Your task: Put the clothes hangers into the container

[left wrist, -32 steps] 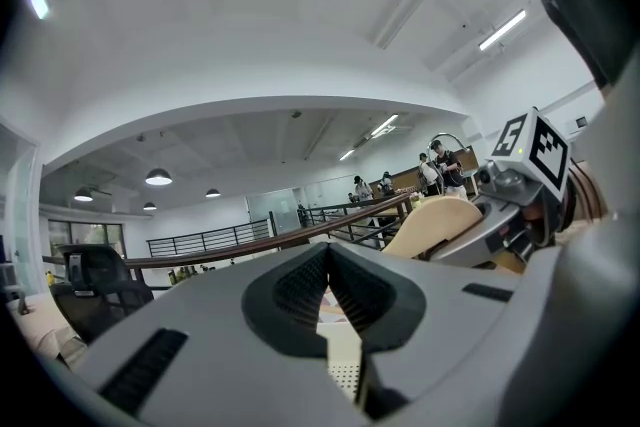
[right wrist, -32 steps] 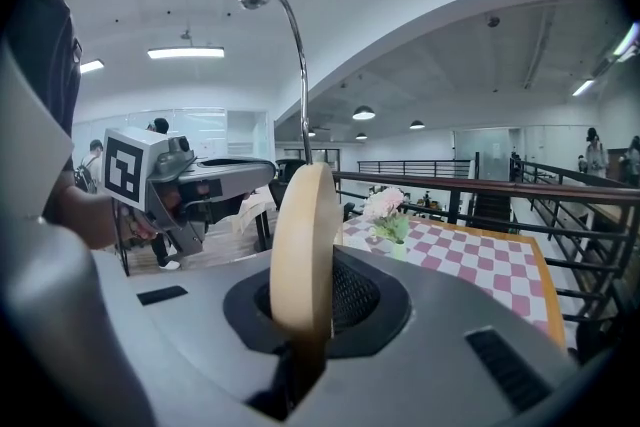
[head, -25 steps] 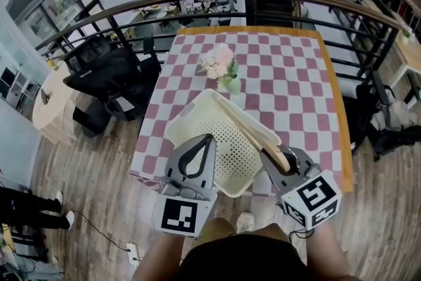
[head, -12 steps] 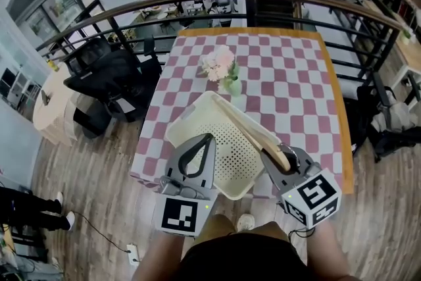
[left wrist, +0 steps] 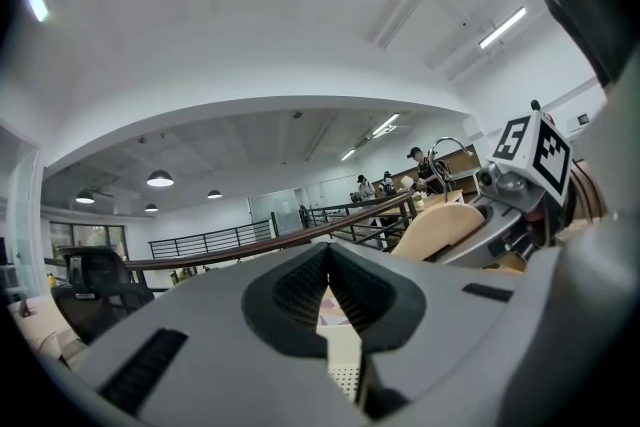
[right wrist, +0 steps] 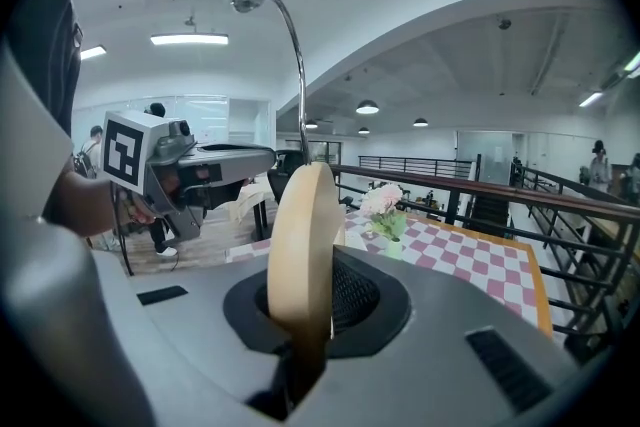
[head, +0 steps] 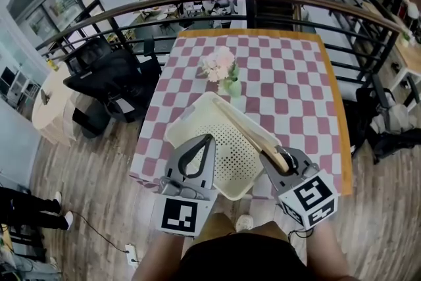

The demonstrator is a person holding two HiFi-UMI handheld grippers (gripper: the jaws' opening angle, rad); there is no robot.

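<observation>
Wooden hanger (head: 245, 127): clamped at one end in the right gripper (head: 279, 161), slanting along the right rim of the cream container (head: 186, 116).
Left gripper (head: 201, 143): jaws together, empty, over the near rim.
Risk: released tilted, the hanger may bridge the rim and tip out; pushed forward, it could strike the flower vase (head: 227, 79).
Room: the container's near corner reaches the table (head: 299, 85) edge; open cloth lies to the right.
</observation>
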